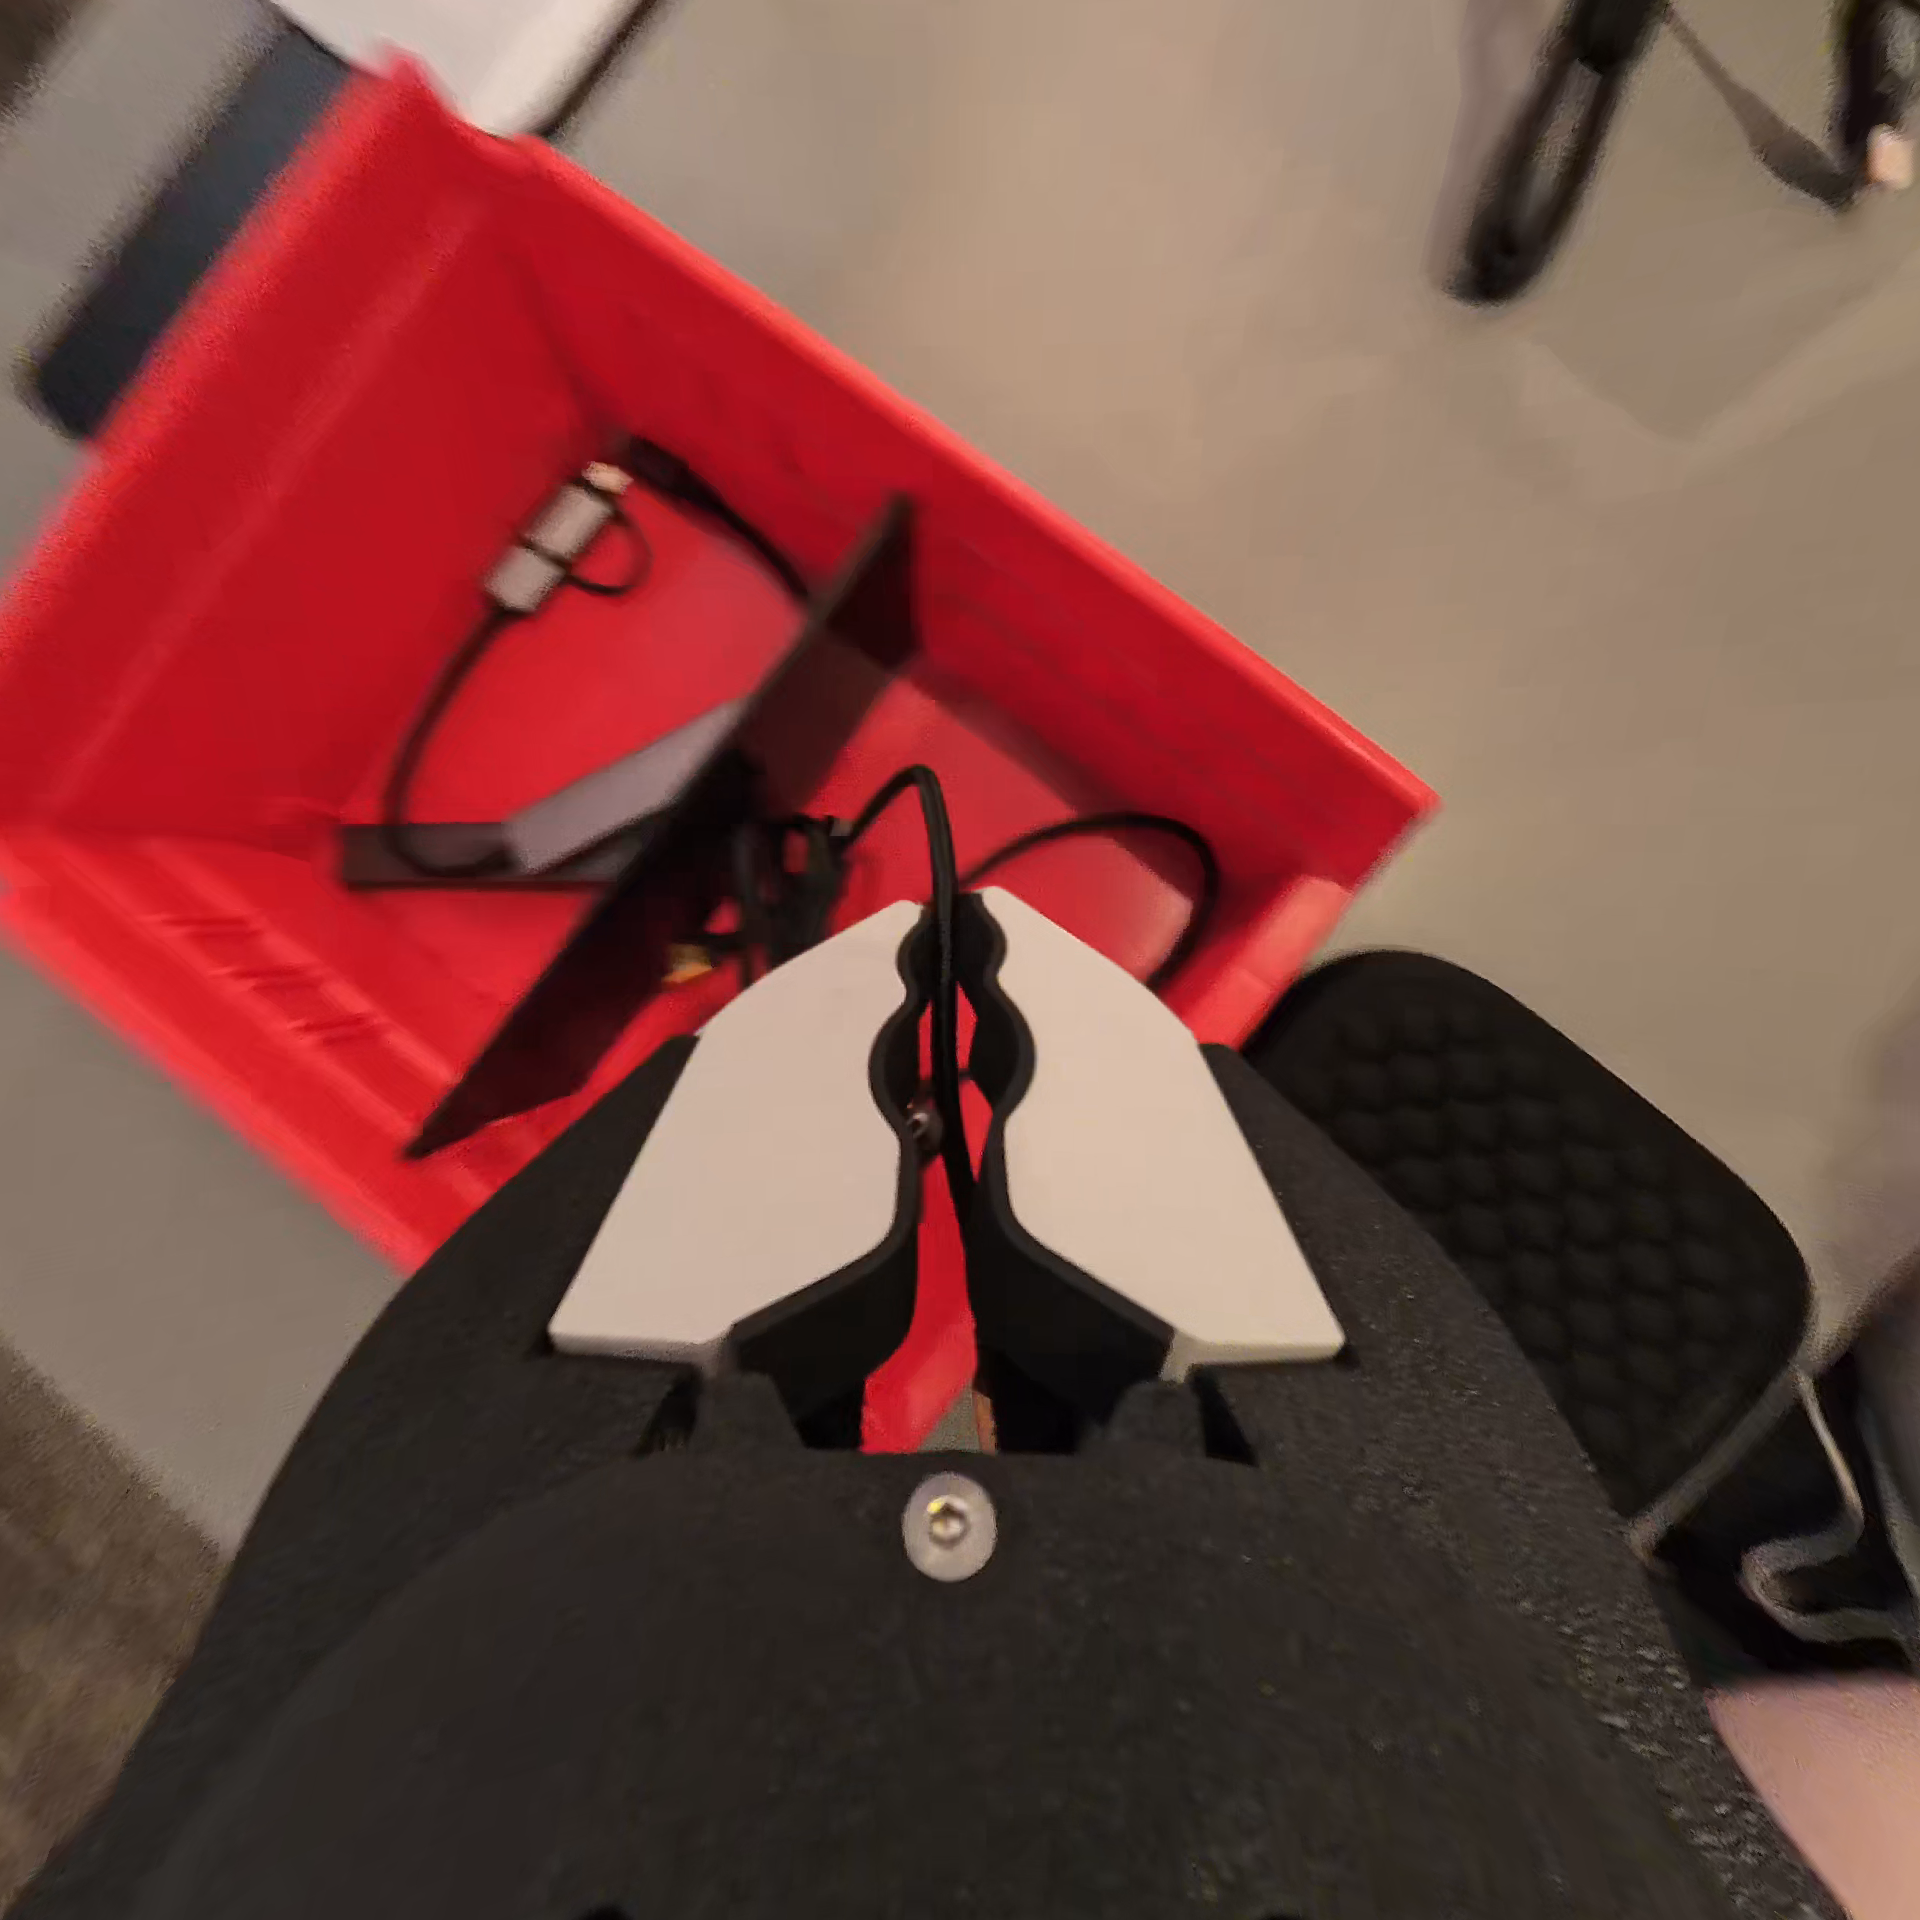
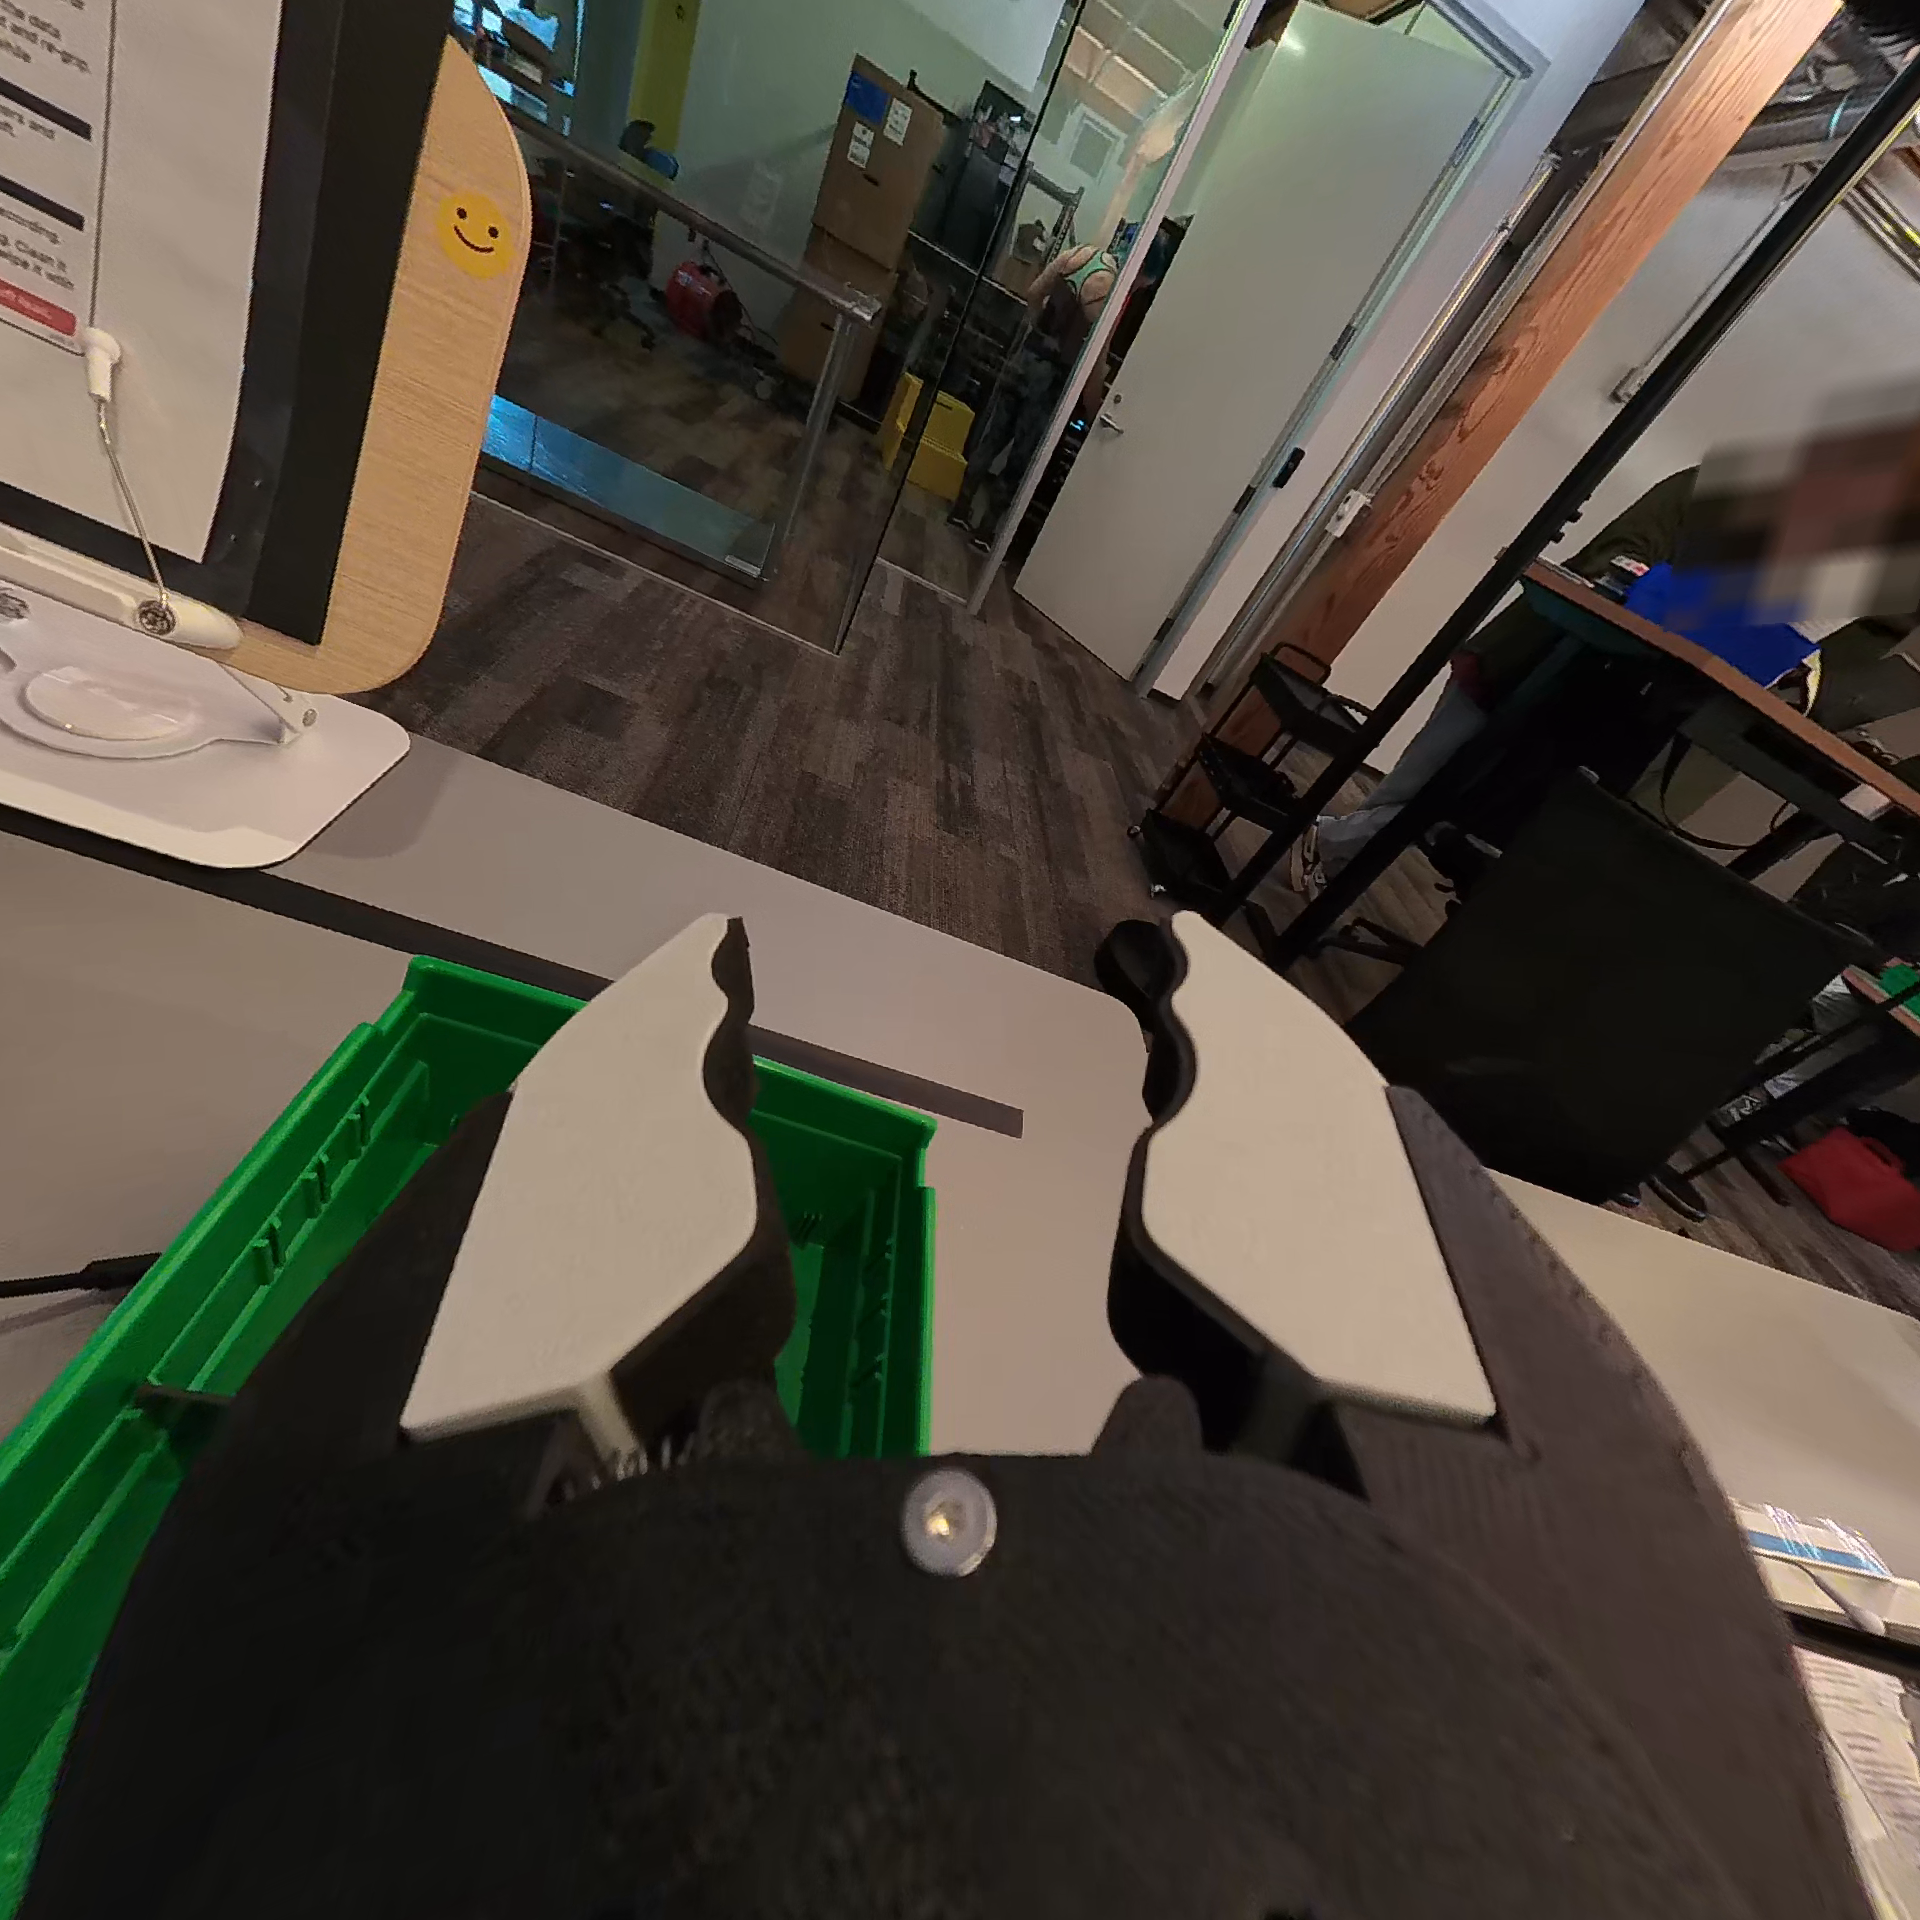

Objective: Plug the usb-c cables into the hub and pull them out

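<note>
In the left wrist view my left gripper [image 1: 943, 920] is shut on a thin black USB-C cable [image 1: 1132, 831], held above a red bin [image 1: 1195, 665]. The cable runs up between the fingers and loops down into the bin's near compartment. A black divider [image 1: 727, 810] splits the bin. Behind it lies a grey hub [image 1: 623, 790] with its own black lead and small grey adapters [image 1: 540, 551]. The view is motion-blurred. In the right wrist view my right gripper [image 2: 940, 935] is open and empty, above a green bin [image 2: 862, 1164] on a grey table [image 2: 520, 894].
A black mesh chair seat [image 1: 1538, 1184] sits right of the red bin, and a dark device [image 1: 135, 260] lies behind it. A white stand [image 2: 208, 769] with a board stands at the table's far left. A person sits at a desk [image 2: 1714, 675] to the right, past carpeted floor. The tips of one gripper are about 60 centimetres away from the tips of the other.
</note>
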{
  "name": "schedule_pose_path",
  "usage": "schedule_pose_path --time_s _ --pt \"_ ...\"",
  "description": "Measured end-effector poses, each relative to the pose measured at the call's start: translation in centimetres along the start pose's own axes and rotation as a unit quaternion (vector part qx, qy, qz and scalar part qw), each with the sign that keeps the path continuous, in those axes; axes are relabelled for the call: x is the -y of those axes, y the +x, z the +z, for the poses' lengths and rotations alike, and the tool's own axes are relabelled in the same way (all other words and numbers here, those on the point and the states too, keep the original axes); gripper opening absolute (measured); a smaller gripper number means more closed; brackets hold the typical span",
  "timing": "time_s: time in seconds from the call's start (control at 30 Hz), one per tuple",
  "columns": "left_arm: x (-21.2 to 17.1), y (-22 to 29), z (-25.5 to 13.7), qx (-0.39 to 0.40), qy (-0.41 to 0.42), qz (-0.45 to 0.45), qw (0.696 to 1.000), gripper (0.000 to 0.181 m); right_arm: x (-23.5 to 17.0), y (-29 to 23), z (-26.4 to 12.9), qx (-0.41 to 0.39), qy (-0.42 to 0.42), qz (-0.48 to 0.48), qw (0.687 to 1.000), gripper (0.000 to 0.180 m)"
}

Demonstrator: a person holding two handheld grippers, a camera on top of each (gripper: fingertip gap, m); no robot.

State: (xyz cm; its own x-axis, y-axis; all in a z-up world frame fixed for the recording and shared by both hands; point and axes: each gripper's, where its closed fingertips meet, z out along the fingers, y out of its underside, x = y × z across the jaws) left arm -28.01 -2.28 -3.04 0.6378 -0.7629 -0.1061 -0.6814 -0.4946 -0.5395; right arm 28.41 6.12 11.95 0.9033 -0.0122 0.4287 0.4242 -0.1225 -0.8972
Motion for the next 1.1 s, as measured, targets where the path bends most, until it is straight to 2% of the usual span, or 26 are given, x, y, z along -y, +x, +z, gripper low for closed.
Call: schedule_pose_path --time_s 0.1,0.23,0.33,0.47,0.6,0.73,0.87,0.97,1.1 --pt "-2.4 3.9 1.1 -0.072 -0.030 0.039 0.996 0.004 0.0 0.0 0.0 0.003 0.000 0.002 1.000 0.074" --pt "-6.1 5.5 1.6 -0.070 -0.102 0.071 0.990 0.004 0.2 -0.3 -0.1 0.006 0.004 0.001 1.000 0.075" --pt "-6.1 5.1 0.3 -0.052 -0.086 0.076 0.992 0.004 0.5 -0.5 -0.2 0.008 0.007 0.000 1.000 0.075" --pt "-3.1 4.9 -3.2 -0.052 0.014 0.077 0.996 0.004 0.4 -0.6 -0.1 0.010 0.005 -0.002 1.000 0.075" --pt "0.0 2.8 -6.1 0.004 0.076 0.068 0.995 0.003 0.4 -0.6 0.0 0.010 0.004 -0.003 1.000 0.074" --pt "4.1 2.1 -7.5 -0.020 0.134 0.030 0.990 0.004 0.4 -0.7 0.0 0.009 0.004 -0.005 1.000 0.075" --pt "8.9 0.9 -9.5 -0.062 0.218 -0.037 0.973 0.003 0.2 -0.6 0.0 0.008 -0.001 -0.006 1.000 0.075" --pt "11.8 2.6 -11.1 -0.120 0.268 -0.027 0.955 0.004 0.1 -0.2 -0.1 0.005 0.002 0.000 1.000 0.074" --pt "14.9 5.3 -11.8 -0.072 0.304 -0.001 0.950 0.003 -0.3 0.6 -0.3 -0.001 0.002 0.011 1.000 0.074"
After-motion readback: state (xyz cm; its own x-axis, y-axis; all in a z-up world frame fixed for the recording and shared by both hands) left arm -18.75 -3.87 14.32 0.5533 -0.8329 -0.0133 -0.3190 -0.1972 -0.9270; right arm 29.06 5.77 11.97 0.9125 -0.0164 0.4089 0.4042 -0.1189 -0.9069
